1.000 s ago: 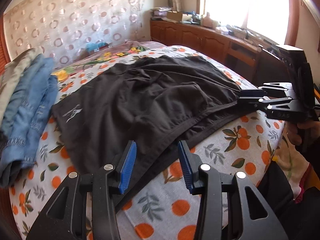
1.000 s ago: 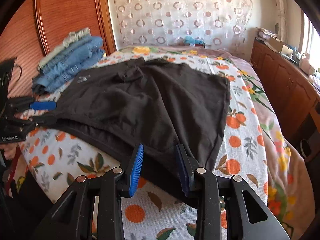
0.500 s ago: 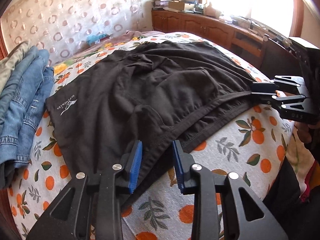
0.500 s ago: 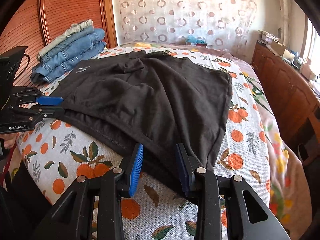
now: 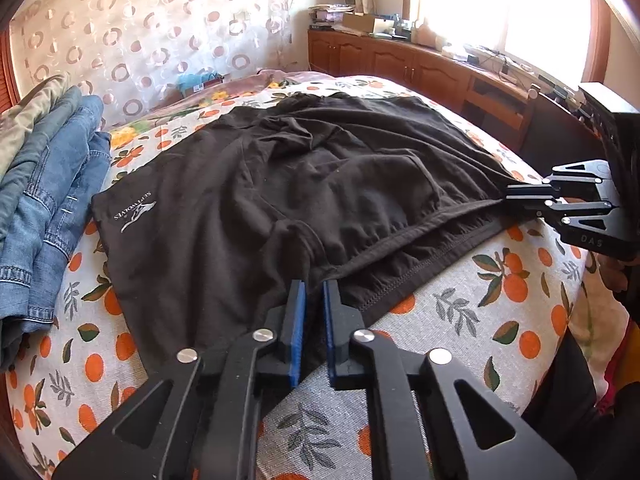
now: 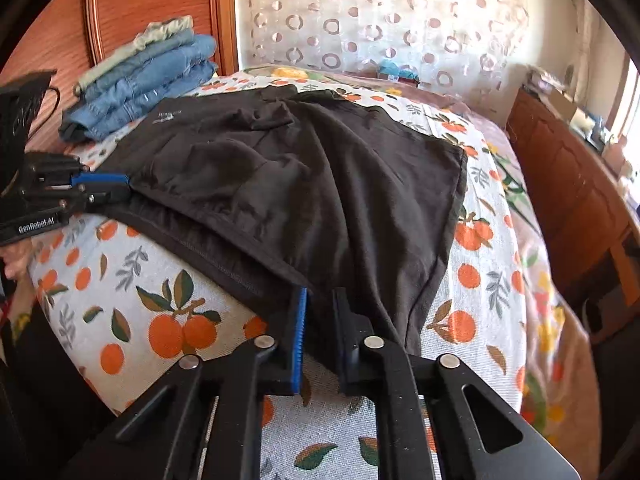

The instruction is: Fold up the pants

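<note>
Left tool (image 5: 314,292) and right tool (image 6: 320,300) pinching black pants (image 5: 304,184) waistband

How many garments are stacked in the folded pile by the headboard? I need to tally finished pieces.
3, it seems: a pale khaki piece on top, blue jeans under it, more denim at the bottom. Fold lines blur together, so others may be hidden.

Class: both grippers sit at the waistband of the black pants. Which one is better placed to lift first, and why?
Neither alone. The left gripper and right gripper each have jaws closed on a waistband corner of the black pants, so both look ready to lift together.
</note>
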The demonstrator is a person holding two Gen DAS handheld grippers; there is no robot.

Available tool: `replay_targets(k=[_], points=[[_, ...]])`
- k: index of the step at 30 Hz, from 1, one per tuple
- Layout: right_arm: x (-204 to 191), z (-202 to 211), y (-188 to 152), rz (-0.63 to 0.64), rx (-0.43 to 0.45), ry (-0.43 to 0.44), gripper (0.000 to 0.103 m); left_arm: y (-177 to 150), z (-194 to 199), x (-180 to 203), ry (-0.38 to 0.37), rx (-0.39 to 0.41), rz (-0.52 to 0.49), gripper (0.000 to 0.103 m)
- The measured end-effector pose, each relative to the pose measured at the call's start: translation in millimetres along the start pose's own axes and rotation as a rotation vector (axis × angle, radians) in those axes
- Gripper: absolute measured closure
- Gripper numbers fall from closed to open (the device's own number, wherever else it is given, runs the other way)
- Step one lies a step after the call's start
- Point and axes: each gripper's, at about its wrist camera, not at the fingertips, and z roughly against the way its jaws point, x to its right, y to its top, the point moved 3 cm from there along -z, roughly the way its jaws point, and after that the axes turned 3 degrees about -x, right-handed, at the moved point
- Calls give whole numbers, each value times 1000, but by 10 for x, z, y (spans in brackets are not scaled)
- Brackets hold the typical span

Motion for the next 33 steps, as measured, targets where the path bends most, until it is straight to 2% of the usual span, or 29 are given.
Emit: replay_targets(k=[4, 12, 20, 25, 28, 33], points=[[17, 25, 7, -13, 12, 14, 98, -4, 5, -2, -12, 9, 6, 100], [10, 225, -80, -35, 52, 57, 98, -56, 202, 46, -26, 39, 2, 100], [12, 229, -206, -30, 35, 68, 98, -155, 139, 66, -31, 12, -3, 100], [29, 243, -216, -72, 40, 96, 98, -159, 205, 3, -26, 23, 21, 92], [37, 293, -269, -85, 37, 102, 98, -223, 272, -61, 16, 20, 28, 84], [6, 456, -288, -113, 79, 115, 98, -349, 396, -152, 39, 21, 42, 82]])
